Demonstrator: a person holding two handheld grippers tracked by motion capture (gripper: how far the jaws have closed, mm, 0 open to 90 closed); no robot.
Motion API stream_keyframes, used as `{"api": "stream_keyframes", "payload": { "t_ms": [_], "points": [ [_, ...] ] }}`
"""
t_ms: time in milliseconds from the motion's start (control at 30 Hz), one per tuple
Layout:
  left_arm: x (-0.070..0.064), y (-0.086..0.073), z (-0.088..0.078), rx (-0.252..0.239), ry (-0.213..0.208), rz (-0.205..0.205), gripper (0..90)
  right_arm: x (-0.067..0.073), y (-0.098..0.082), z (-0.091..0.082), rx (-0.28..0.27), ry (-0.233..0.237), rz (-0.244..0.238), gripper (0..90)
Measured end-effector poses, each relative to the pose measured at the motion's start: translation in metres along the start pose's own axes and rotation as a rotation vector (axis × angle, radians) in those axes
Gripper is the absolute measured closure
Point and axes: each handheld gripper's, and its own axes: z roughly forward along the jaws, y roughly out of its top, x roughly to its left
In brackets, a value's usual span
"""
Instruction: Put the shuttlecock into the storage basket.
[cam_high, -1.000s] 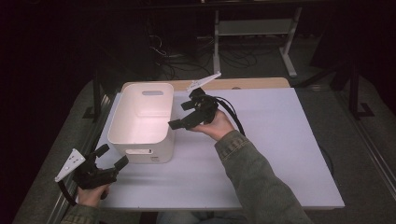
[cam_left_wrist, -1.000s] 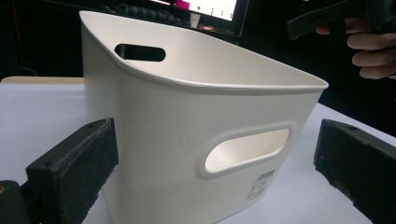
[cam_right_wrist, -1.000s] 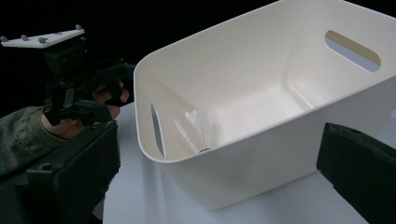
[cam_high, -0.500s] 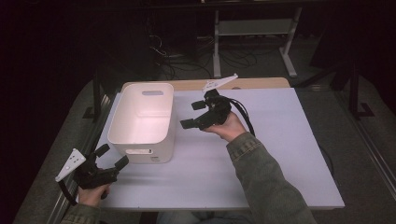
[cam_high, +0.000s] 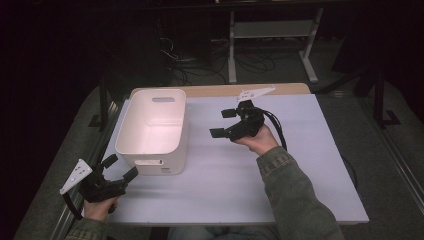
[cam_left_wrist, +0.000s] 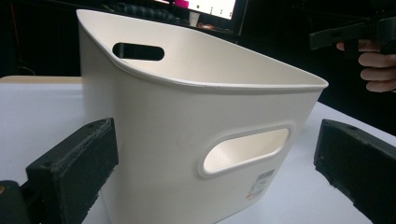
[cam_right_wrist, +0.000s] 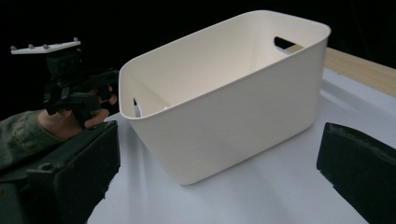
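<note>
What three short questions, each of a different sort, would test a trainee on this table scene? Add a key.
1. True or false: the white bin holds several items.
2. Which gripper is nearer the bin's labelled end: A the left gripper, B the right gripper?
3. Fill in: both grippers' jaws stand ____.

Key:
1. False; its inside looks empty.
2. A; it faces the handle slot and label.
3. Open; neither is touching the bin.

Empty cream plastic bin (cam_high: 152, 127) with handle slots, upright on the table's left half
</note>
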Motion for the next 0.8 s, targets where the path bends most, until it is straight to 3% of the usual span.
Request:
{"api": "stream_keyframes", "payload": {
  "t_ms": [167,800],
  "points": [
    [0.000,0.000,0.000,-0.002,0.000,-0.003,0.0,-0.005,-0.012,-0.011,-0.020,-0.021,0.014,0.0],
    [0.000,0.000,0.001,-0.001,0.001,-0.002,0.0,-0.007,-0.050,-0.051,-0.078,-0.109,-0.003,0.0]
  ]
}}
